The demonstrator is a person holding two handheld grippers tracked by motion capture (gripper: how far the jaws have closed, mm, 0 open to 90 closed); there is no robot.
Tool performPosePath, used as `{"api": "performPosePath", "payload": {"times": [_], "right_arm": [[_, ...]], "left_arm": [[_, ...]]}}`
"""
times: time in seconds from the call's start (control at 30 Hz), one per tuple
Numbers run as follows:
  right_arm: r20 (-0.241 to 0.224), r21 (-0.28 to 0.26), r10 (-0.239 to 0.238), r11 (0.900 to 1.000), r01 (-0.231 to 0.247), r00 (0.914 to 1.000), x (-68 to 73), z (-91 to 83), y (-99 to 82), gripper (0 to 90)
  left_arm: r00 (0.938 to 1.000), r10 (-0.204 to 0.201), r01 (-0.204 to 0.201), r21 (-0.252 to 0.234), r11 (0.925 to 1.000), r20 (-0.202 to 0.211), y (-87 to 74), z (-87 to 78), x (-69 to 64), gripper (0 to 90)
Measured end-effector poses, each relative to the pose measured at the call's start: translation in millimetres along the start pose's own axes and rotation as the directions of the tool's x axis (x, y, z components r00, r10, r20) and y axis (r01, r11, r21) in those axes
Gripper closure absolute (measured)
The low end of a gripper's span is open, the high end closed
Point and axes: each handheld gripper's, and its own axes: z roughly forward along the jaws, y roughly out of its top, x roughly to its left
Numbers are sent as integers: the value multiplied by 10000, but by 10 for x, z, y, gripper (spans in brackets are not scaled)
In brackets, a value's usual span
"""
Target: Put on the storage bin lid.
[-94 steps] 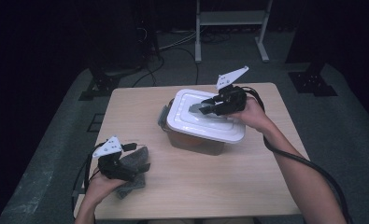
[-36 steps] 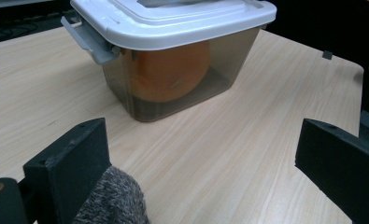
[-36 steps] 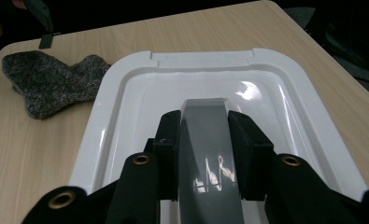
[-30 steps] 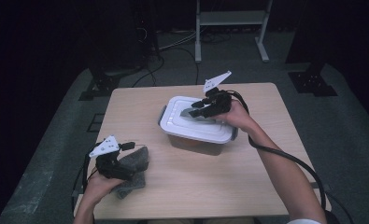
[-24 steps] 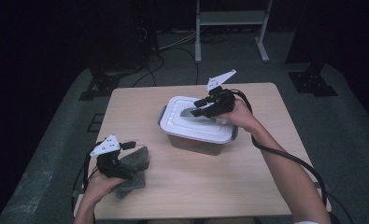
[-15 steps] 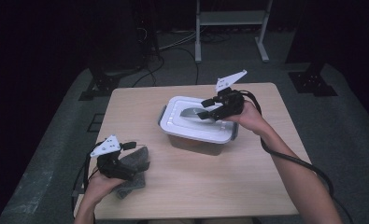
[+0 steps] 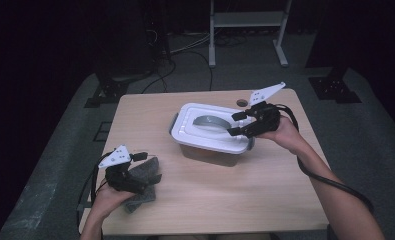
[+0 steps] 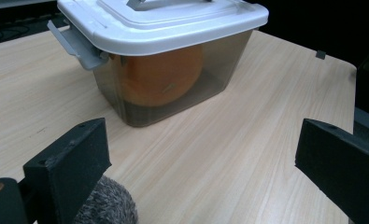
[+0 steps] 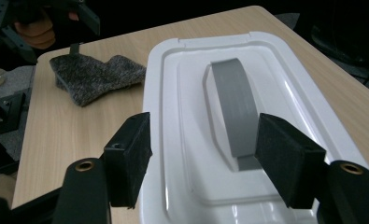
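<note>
A clear plastic box [image 7: 210, 152] with a white lid [image 7: 205, 135] and a flat grey handle [image 7: 208, 121] stands mid-table. Something round and orange [image 8: 163, 77] lies inside it. My right gripper [image 7: 232, 124] hovers over the lid's right end. Its jaws have just been opening and stand apart either side of the handle's [image 9: 233, 107] near end, with the pads off it. My left gripper [image 7: 135, 173] rests open at the front left over a grey woolly cloth [image 7: 147, 165]. The cloth [image 8: 107, 205] lies under that gripper's left jaw.
The box has a grey latch [image 8: 74, 44] on its left end. The wooden table [image 7: 265, 200] has bare top in front of the box and to its right. A metal rack [image 7: 245, 20] and cables stand on the dark floor beyond the far edge.
My right gripper has drawn back to the right, from the handle at the lid's middle to the lid's right end, with its jaws wider apart. The left gripper and cloth have not moved.
</note>
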Motion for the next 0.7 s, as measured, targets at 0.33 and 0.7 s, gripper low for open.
{"api": "performPosePath", "payload": {"times": [0.33, 0.7], "right_arm": [[142, -36, 105, 9999, -105, 9998, 79, -182, -192, 335], [329, -356, 448, 9984, -437, 9985, 115, -391, -430, 326]], "left_arm": [[10000, 11, -11, 0, 10000, 3, 5, 8, -10, 24], [10000, 39, -39, 81, 10000, 12, 1, 27, -22, 24]]}}
